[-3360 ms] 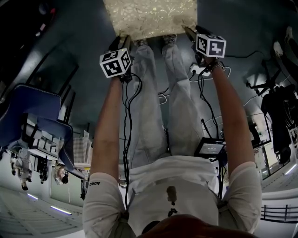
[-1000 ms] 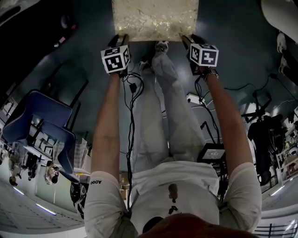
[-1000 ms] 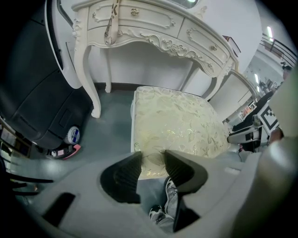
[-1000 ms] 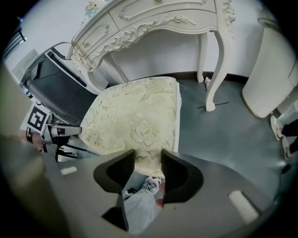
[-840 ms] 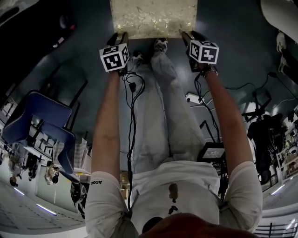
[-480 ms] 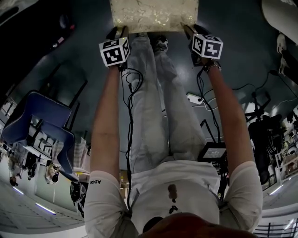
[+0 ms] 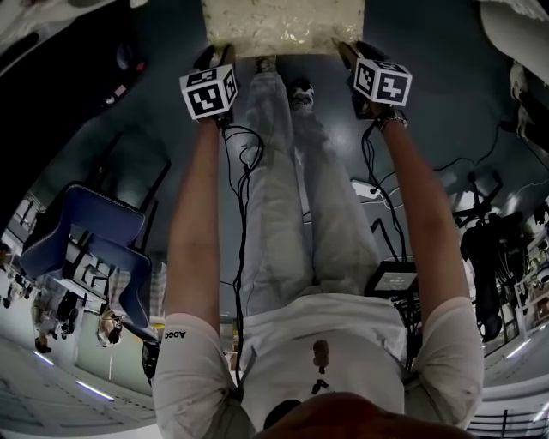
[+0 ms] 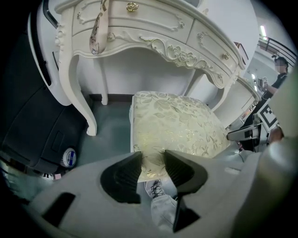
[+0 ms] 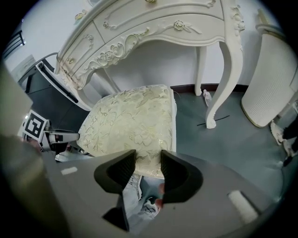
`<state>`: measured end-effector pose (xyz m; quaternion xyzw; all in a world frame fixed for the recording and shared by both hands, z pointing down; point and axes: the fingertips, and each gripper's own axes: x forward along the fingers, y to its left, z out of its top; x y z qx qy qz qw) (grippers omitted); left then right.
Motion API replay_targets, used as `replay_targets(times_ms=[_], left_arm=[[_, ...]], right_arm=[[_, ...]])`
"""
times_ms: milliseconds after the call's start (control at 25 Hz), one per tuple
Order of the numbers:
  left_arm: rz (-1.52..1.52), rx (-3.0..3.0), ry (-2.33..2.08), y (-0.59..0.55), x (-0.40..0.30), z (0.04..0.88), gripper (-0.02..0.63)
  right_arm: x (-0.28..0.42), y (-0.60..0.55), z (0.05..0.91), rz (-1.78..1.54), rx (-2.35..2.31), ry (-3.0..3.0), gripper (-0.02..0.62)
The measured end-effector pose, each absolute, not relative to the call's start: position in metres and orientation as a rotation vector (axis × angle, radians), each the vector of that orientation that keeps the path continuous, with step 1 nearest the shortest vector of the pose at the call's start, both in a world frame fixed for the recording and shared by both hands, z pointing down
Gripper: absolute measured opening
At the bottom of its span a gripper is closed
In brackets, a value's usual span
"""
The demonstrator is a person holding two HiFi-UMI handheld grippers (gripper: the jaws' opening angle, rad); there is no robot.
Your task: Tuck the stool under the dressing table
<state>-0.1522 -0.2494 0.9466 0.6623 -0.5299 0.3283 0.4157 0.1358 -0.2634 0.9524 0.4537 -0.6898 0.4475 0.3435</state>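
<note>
We see a dark blue-grey floor [image 7: 429, 103] that carries everything here. On it stands the stool [image 7: 283, 21] with its pale flowered cushion, its far part in between the curved white front legs of the dressing table [image 8: 76, 93]. Black cables [image 7: 243, 159] and a white power strip [image 7: 364, 187] lie loose on it near the person's shoes [image 7: 300, 90], and a blue chair [image 7: 86, 231] stands well apart at the left

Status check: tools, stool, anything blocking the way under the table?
Left tool, right tool: both clamped on stool near edge. Stool at table opening, not tucked yet. Nothing seen in the way.
</note>
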Motion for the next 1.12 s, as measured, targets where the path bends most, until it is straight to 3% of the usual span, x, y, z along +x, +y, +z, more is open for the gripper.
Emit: replay_targets(times_ms=[1120], left_arm=[[0.709, 1.793, -1.377, -0.41, -0.164, 0.95, 0.17]], right_arm=[[0.122, -0.425, 0.955, 1.088, 1.355, -1.873, 0.181]])
